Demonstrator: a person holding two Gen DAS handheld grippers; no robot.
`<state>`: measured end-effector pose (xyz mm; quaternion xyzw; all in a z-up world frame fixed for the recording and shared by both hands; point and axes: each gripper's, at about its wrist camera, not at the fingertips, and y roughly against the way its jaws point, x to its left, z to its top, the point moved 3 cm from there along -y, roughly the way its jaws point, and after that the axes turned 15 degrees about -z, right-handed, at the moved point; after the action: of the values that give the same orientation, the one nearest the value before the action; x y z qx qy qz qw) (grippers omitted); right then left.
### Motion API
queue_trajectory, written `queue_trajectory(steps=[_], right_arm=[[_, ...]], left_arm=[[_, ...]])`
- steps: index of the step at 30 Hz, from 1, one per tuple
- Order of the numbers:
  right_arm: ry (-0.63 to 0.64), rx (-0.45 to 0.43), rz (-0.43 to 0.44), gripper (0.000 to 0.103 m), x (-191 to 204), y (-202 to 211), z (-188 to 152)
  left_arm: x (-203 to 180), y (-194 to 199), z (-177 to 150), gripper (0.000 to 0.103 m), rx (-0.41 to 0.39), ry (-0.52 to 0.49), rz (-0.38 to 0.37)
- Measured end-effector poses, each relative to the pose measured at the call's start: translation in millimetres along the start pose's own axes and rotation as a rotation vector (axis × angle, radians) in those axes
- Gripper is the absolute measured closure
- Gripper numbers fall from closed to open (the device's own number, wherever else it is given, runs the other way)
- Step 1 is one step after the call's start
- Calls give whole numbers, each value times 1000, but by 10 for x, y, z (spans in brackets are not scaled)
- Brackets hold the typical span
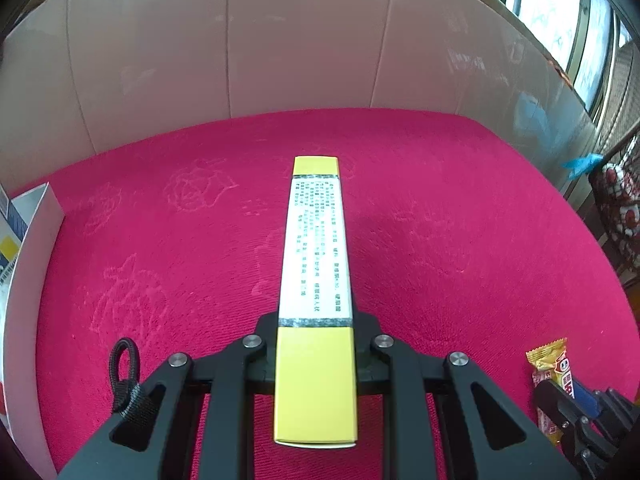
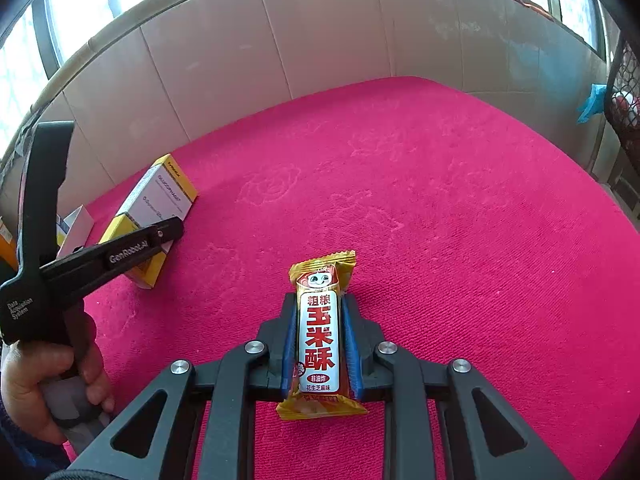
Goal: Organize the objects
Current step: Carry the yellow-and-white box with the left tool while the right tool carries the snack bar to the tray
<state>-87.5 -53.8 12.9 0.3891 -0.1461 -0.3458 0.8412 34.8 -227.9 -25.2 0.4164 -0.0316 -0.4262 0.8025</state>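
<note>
A long yellow and white box [image 1: 316,264] with small printed text runs straight ahead between the black fingers of my left gripper [image 1: 316,320], which is shut on it near its near end. In the right wrist view the same box [image 2: 160,196] tilts above the pink cloth, clamped by the left gripper [image 2: 164,236], which a person's hand [image 2: 48,380] holds. My right gripper [image 2: 318,312] is shut on a red and yellow snack bar [image 2: 320,336], its blue pads [image 2: 289,340] pressing both long sides. The left wrist view shows that bar [image 1: 550,364] at the lower right.
Everything sits on a bright pink embossed cloth [image 1: 440,240] backed by a beige panelled wall [image 1: 280,40]. A white carton [image 1: 24,240] stands at the left edge. A black wire basket [image 2: 624,92] and a blue scrap [image 1: 584,162] are at the right, windows above.
</note>
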Motion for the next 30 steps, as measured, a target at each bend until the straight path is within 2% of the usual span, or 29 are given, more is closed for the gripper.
queue_trajectory(steps=[6,13,15,23,30], right_arm=[[8,-56,-33,80,22,61,38],[-18,-132,-58,80,-58,128,63],[-23,-161,-70,80,-74,169,68],[-42,-280,-117,80,-155,323,79],[-85,-372,-177,80,-221,475,92]], left_arm=[[37,131,-8,83,-63,7,18],[-290,428,-69,83,-203,-140,102],[-277,601,-123,83,-235,-165,118],[-320,775,-156,83,-312,-167,158],[-538,944,-251,83,-380,-250,182]])
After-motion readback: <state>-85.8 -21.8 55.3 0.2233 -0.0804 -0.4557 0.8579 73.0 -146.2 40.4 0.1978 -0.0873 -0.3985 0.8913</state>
